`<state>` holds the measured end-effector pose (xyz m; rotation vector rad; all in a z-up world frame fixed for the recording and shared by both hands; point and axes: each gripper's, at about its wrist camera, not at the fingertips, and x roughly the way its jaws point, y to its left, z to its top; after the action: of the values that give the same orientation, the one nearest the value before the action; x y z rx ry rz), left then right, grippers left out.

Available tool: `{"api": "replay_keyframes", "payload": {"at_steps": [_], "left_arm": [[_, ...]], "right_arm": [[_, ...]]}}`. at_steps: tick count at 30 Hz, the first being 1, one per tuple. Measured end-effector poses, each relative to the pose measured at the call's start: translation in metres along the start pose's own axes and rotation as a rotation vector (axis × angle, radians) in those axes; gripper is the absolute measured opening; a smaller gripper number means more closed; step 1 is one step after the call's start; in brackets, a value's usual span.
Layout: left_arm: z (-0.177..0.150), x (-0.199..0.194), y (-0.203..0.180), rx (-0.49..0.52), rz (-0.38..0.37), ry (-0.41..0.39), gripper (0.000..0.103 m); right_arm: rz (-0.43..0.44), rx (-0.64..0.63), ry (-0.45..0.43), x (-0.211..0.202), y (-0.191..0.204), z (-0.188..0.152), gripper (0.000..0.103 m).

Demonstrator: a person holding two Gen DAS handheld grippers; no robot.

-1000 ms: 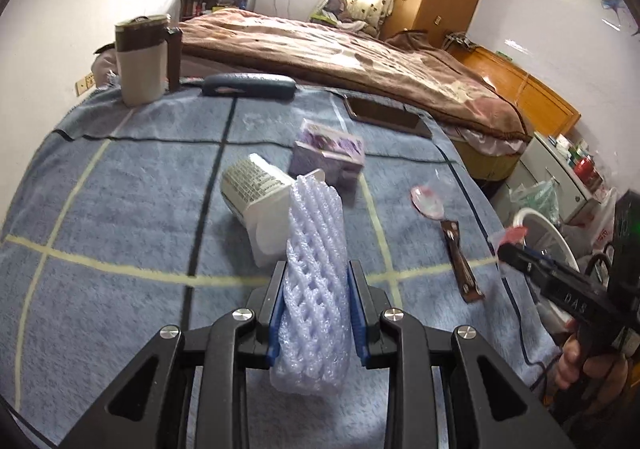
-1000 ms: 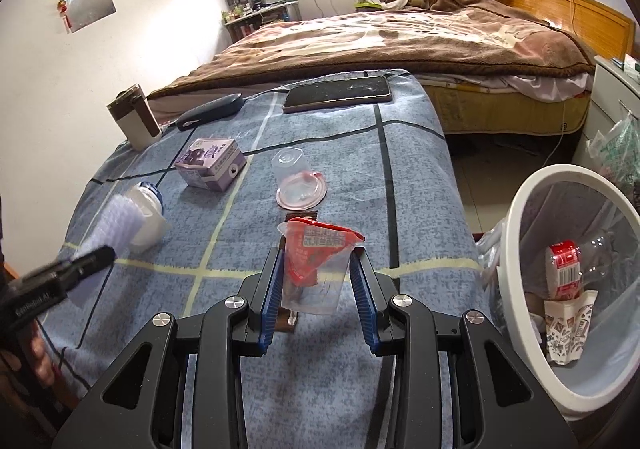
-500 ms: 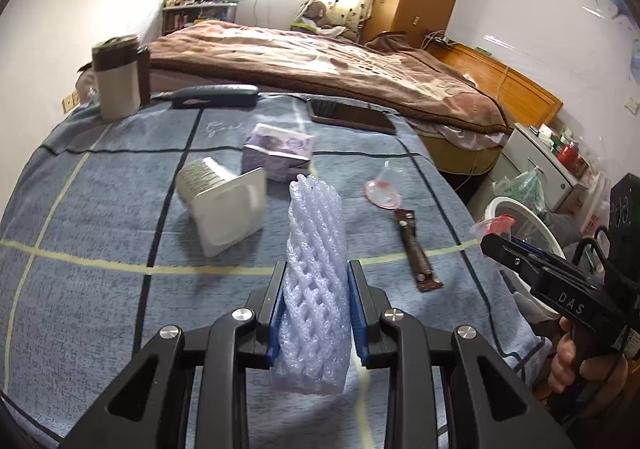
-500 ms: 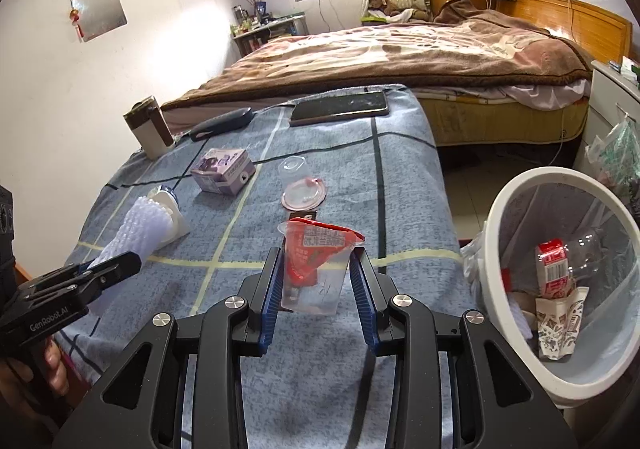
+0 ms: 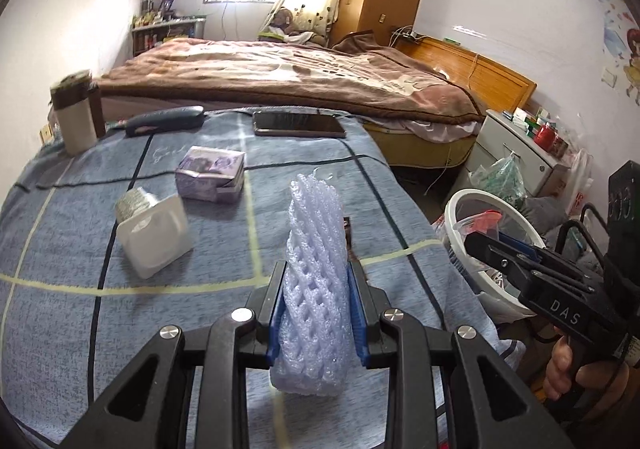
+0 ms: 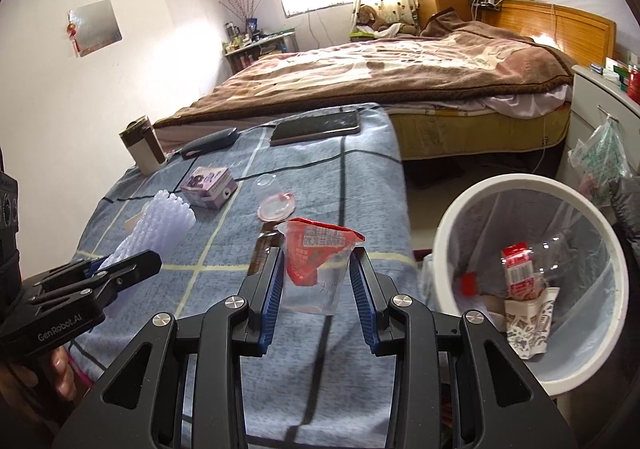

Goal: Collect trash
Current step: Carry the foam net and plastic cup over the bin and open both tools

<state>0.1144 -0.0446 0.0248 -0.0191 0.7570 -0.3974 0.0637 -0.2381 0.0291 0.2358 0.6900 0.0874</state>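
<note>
My left gripper [image 5: 318,285] is shut on a white foam fruit net [image 5: 316,261] and holds it upright above the blue blanket [image 5: 60,249]. It also shows in the right wrist view [image 6: 160,225]. My right gripper [image 6: 316,273] is shut on a clear plastic cup [image 6: 316,269] with a torn red lid. It shows at the right of the left wrist view [image 5: 500,245], beside the rim of the white trash bin [image 5: 460,209]. The bin [image 6: 452,217] holds a bottle and a paper cup.
On the blanket lie a white container [image 5: 152,233], a purple box [image 5: 210,173], a clear cup with a pink lid [image 6: 276,205], a brown wrapper [image 6: 262,249], a phone [image 6: 316,127], a dark case [image 5: 164,121] and a mug [image 5: 74,117]. A bed stands behind.
Both grippers have swung right toward the trash bin with their loads. The bin now looks larger and nearer in both views.
</note>
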Motion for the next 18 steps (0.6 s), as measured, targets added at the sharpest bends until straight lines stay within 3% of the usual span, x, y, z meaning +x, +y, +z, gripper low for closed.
{"api": "replay_keyframes", "payload": {"at_steps": [18], "left_arm": [[0.008,0.016,-0.077,0.137,-0.058,-0.012,0.029]], "right_arm": [[-0.082,0.035,-0.072,-0.034,-0.044,0.002,0.036]]}}
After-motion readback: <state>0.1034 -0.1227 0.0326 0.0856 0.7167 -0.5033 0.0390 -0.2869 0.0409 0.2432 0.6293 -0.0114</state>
